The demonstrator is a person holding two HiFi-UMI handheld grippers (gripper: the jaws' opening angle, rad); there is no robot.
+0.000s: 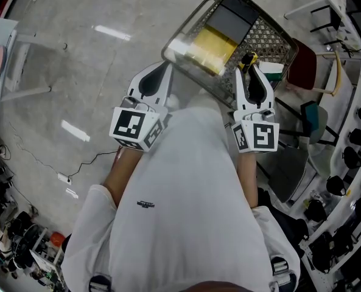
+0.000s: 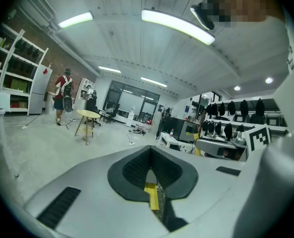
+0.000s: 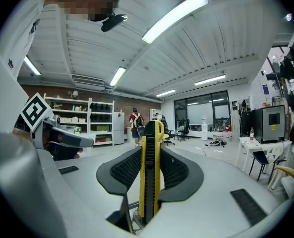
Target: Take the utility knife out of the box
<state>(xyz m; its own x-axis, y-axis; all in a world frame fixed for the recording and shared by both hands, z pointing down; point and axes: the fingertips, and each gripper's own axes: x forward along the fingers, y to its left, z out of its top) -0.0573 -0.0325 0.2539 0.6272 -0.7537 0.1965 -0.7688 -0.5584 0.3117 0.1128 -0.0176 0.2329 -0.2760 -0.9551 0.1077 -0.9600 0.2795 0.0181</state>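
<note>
Count: two tools, one box, one utility knife, two blocks inside the box, one person far off.

Box (image 1: pixel 268 35): wire mesh, tilted and off the grey floor (image 1: pixel 107 72), in front of the wearer's white shirt. It holds one yellow block (image 1: pixel 213 46) and one dark block (image 1: pixel 232 20), side by side.

Left tool (image 1: pixel 167 67): at the box's near-left corner. In the left gripper view its jaws (image 2: pixel 154 192) are nearly together, pinching a mesh edge with a yellow strip beside it (I take this for the box's rim).

Right tool (image 1: pixel 251 72): at the box's near-right edge. In the right gripper view its jaws (image 3: pixel 149 175) are pressed onto the utility knife (image 3: pixel 149 152), which stands upright between the pads, yellow body with a black slider.

The head view shows only the knife's yellow-and-black top (image 1: pixel 248 59) over the mesh. It cannot be told whether the lower end is clear of the box, though a bit of wire shows below the knife in the right gripper view.

View differences: only the head view shows the whole box and its contents. Both gripper views show the room: a person in a red top (image 3: pixel 135 125), ceiling strip lights and shelving. The left gripper view adds a round yellow side table (image 2: pixel 88 114). Each gripper view also catches the other tool's marker cube at its edge.
</note>
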